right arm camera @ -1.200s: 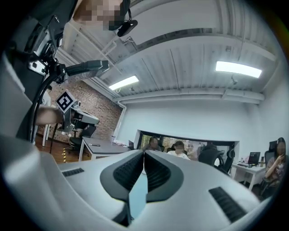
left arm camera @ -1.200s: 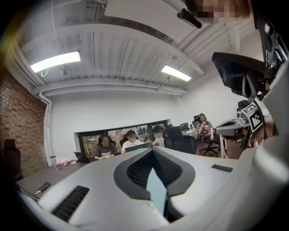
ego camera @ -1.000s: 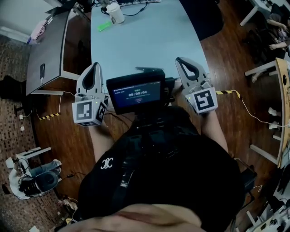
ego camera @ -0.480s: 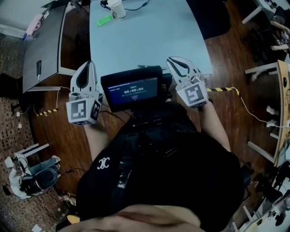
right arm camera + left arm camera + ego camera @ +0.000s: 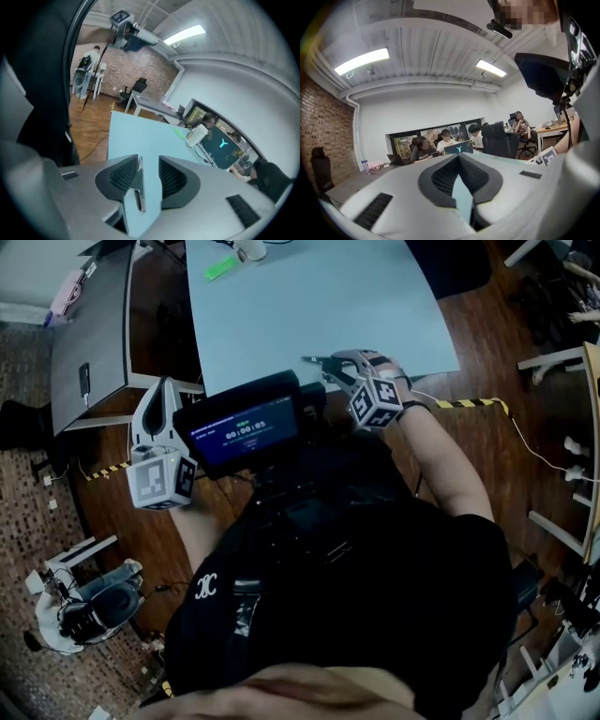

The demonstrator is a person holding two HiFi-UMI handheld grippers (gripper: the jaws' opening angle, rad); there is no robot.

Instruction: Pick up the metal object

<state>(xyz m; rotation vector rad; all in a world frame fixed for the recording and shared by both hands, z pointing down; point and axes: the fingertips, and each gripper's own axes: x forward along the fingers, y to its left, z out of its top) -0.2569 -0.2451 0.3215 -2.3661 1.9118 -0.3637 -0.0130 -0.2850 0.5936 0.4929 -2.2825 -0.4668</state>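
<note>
The table [image 5: 309, 315] lies straight ahead of the person. At its far end stands a cup [image 5: 250, 249], with a small flat item [image 5: 220, 268] just left of it. A desk [image 5: 94, 324] stands left of the table, apart from it, and a handset [image 5: 86, 381] lies on its near part. A screen [image 5: 242, 430] sits before the table's near edge, between the 2 grippers. The left gripper [image 5: 459, 157] is left of the screen, over the floor. The right gripper [image 5: 149, 161] is right of the screen, over the table's near edge, its jaws opening with tabletop showing between them. 1 tape strip [image 5: 469, 404] lies on the floor right of the right gripper.
</note>
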